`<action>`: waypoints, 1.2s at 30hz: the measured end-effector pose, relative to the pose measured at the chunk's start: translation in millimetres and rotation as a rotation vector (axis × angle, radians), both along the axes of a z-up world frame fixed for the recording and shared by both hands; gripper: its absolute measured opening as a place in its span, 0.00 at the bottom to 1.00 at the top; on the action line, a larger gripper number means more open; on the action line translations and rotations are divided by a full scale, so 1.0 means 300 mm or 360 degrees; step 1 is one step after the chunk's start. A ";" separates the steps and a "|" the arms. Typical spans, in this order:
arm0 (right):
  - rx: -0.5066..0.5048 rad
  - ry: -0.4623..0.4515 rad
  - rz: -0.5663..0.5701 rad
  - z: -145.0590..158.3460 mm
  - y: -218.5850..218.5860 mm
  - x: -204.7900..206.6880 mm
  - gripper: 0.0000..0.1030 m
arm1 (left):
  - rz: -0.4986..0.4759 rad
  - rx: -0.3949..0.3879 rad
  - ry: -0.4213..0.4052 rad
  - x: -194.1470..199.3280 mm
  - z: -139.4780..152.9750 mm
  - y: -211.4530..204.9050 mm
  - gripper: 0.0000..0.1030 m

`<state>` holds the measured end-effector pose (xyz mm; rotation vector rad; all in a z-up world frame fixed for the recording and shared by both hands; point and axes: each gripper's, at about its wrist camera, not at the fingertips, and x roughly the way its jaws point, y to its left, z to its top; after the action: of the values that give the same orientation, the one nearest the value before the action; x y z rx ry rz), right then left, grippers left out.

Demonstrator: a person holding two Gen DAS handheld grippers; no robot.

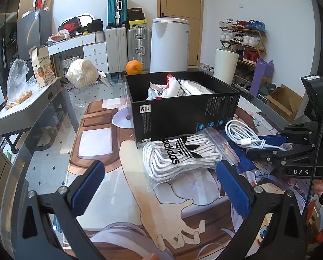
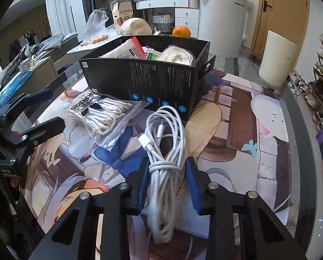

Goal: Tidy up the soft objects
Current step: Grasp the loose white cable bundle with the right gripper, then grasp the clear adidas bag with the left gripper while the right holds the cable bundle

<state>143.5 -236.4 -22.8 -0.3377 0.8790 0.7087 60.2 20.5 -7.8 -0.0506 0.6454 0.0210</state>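
Observation:
A clear zip bag of white Adidas laces [image 1: 178,157] lies on the printed mat just in front of the black box [image 1: 183,110]. My left gripper [image 1: 159,184] is open, its blue pads on either side of the bag's near end, not touching it. My right gripper [image 2: 168,182] is shut on a coiled white cable [image 2: 165,143], close to the mat right of the bag [image 2: 100,114]; it also shows in the left wrist view [image 1: 267,145] with the cable [image 1: 241,133]. The black box [image 2: 152,82] holds white packets and a bundle of white cord [image 2: 174,55].
An orange [image 1: 134,67] sits behind the box on the glass table. A white cylinder [image 1: 225,66] stands at the back right. A side bench with a plastic bag [image 1: 18,80] is at the left. Suitcases and a shoe rack [image 1: 243,41] line the far wall.

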 end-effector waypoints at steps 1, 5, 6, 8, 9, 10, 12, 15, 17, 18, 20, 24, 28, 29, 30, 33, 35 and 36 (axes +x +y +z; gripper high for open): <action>0.0004 0.0000 0.0003 0.001 0.000 -0.001 0.29 | 0.0002 0.0004 0.0005 0.002 0.000 -0.001 1.00; 0.0004 0.0002 0.0007 0.003 -0.004 0.002 0.29 | -0.0003 0.0047 0.0062 0.019 -0.003 -0.018 1.00; 0.0003 0.0000 0.0005 0.004 -0.006 0.003 0.29 | -0.0004 0.0059 0.0072 0.023 -0.003 -0.024 1.00; 0.0007 0.0006 0.0001 0.003 -0.012 0.009 0.29 | -0.0016 0.0086 0.0091 0.031 -0.002 -0.033 1.00; 0.0008 0.0010 0.0002 0.002 -0.014 0.011 0.29 | -0.0025 0.0095 0.0106 0.039 0.000 -0.040 1.00; 0.0009 0.0014 0.0003 0.002 -0.015 0.012 0.29 | -0.0032 0.0096 0.0112 0.045 0.002 -0.044 1.00; 0.0015 0.0020 0.0000 0.003 -0.019 0.014 0.29 | -0.0046 0.0121 0.0145 0.067 0.001 -0.058 1.00; 0.0024 0.0028 -0.0008 0.000 -0.027 0.021 0.29 | -0.0053 0.0104 0.0192 0.098 -0.005 -0.068 1.00; 0.0032 0.0038 -0.0013 -0.005 -0.032 0.030 0.29 | -0.0075 0.0067 0.0204 0.115 -0.007 -0.082 1.00; 0.0033 0.0041 -0.0014 -0.004 -0.034 0.032 0.29 | -0.0085 0.0057 0.0214 0.122 -0.009 -0.087 1.00; 0.0032 0.0041 -0.0012 -0.004 -0.034 0.033 0.29 | -0.0095 0.0038 0.0233 0.138 -0.013 -0.097 1.00; 0.0038 0.0046 -0.0009 -0.005 -0.036 0.033 0.29 | -0.0090 -0.0009 0.0280 0.177 -0.020 -0.112 1.00; 0.0042 0.0051 -0.0009 -0.004 -0.039 0.032 0.29 | -0.0094 0.0019 0.0355 0.211 -0.032 -0.132 1.00; 0.0043 0.0052 -0.0009 -0.004 -0.039 0.032 0.29 | -0.0087 0.0023 0.0371 0.219 -0.035 -0.135 1.00; 0.0043 0.0053 -0.0008 -0.004 -0.040 0.033 0.29 | -0.0077 0.0022 0.0378 0.225 -0.035 -0.137 1.00; 0.0042 0.0055 -0.0007 -0.004 -0.038 0.032 0.29 | -0.0068 0.0034 0.0406 0.237 -0.045 -0.148 1.00; 0.0039 0.0054 -0.0007 -0.004 -0.039 0.033 0.29 | -0.0082 0.0027 0.0452 0.249 -0.059 -0.150 1.00; 0.0040 0.0054 -0.0007 -0.004 -0.039 0.033 0.29 | -0.0085 0.0011 0.0477 0.255 -0.066 -0.150 1.00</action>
<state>153.4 -248.0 -24.1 -0.3024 0.9018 0.7225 136.8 -24.3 -27.7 -0.0234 0.9462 -0.0214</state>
